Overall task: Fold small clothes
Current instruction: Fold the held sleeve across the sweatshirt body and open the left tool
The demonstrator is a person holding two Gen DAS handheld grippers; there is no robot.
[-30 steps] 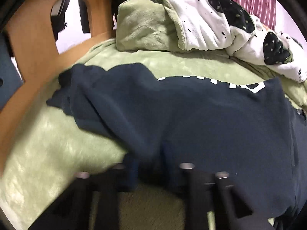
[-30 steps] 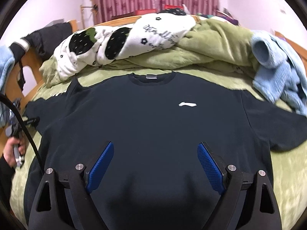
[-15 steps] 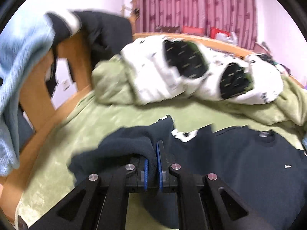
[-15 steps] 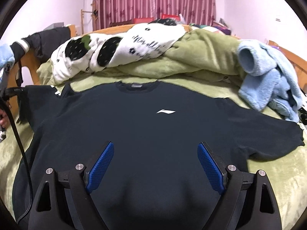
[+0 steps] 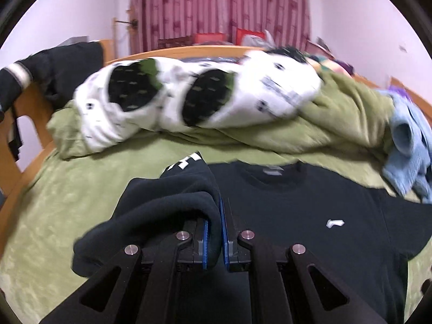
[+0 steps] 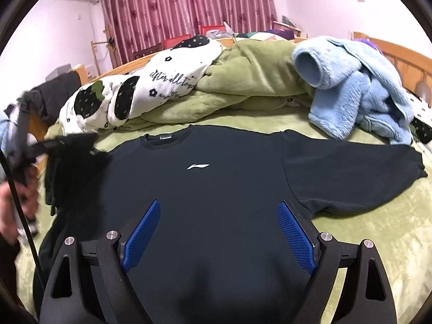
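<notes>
We have the dark navy long-sleeved sweatshirt (image 6: 216, 189) spread front-up on the green fleece bed cover (image 6: 378, 229). Our left gripper (image 5: 215, 232) is clamped tight on one sleeve (image 5: 172, 202), lifted and bunched over the garment's chest. Our right gripper (image 6: 218, 232) hangs wide apart above the lower hem, holding nothing. A white strawberry-print blanket (image 6: 162, 86) and a light blue fleece garment (image 6: 351, 86) lie beyond the collar.
</notes>
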